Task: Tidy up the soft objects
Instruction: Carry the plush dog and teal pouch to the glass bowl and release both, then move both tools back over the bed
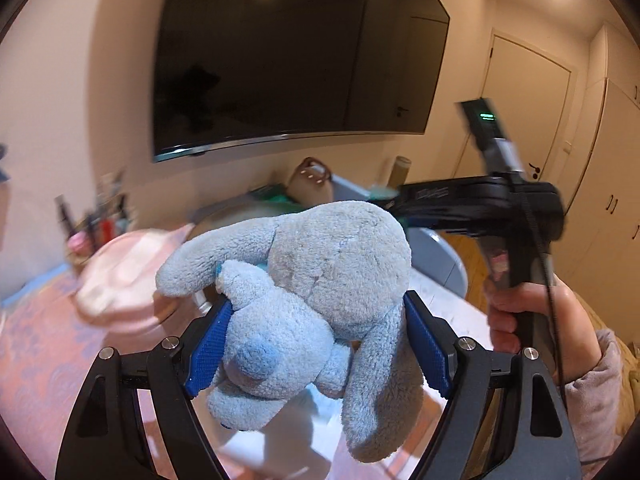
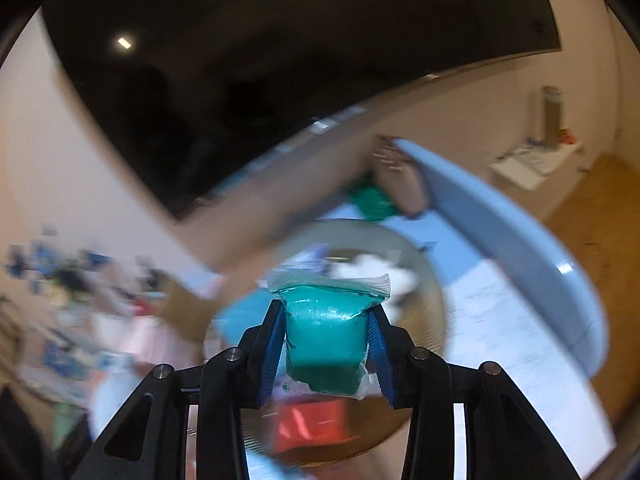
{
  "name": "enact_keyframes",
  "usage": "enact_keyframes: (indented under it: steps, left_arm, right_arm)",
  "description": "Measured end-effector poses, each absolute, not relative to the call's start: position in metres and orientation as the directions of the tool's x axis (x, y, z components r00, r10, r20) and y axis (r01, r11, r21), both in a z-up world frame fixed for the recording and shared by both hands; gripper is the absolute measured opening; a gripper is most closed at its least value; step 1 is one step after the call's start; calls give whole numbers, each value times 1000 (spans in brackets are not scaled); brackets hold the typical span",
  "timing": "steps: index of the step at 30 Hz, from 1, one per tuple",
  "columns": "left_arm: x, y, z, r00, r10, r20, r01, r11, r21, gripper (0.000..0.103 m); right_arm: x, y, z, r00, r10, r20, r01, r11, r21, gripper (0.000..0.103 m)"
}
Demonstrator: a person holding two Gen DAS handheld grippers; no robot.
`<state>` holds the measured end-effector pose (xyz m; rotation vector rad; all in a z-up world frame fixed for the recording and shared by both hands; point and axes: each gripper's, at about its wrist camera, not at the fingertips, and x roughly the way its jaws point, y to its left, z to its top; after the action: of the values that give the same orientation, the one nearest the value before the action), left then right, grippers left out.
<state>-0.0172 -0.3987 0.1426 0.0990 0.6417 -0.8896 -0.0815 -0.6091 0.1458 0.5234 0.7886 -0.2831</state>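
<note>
My left gripper (image 1: 316,344) is shut on a pale blue plush rabbit (image 1: 320,280), held up in the air with its ears hanging over the blue pads. My right gripper (image 2: 326,344) is shut on a teal soft block in a clear plastic bag (image 2: 328,332), above a round woven basket (image 2: 432,300). The right gripper's body and the hand holding it (image 1: 516,216) show at the right of the left wrist view. The right wrist view is blurred by motion.
A large dark TV (image 1: 296,52) hangs on the wall. Below stand a pink round container (image 1: 120,276), a beige handbag (image 1: 312,188), a jar of pens (image 1: 100,216) and a grey curved chair back (image 2: 520,264). The basket holds white and red items.
</note>
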Motion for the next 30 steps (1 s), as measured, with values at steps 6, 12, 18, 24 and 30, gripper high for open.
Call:
enact_keyframes:
  steps: [6,12,18,24,30]
  left_arm:
    - [3,-449,125,410,-705,-578,784,597,-172,87]
    - [9,-461,117,366,-697,-616,810,565,-157,98]
    - [4,-451,121,376,-689,-620,814,566,-135,99]
    - [-5,-433,119,381,-674,-633,817,566,-111,99]
    - [-15,-398,109,346,-638,-688,811,572,-123,99]
  right_arm:
    - [-37,-629,126,565,-5,-825,426,858,286,84]
    - [-41,-638,123,553,-52,-831,466,847,257,99]
    - [-59,-632,129,568,-57,-821,484,830,276,99]
    - [-77,-608,138,588,-47,-808,468,834,292,100]
    - [-91,-560,136,580,-42,-814,427,866,260,100]
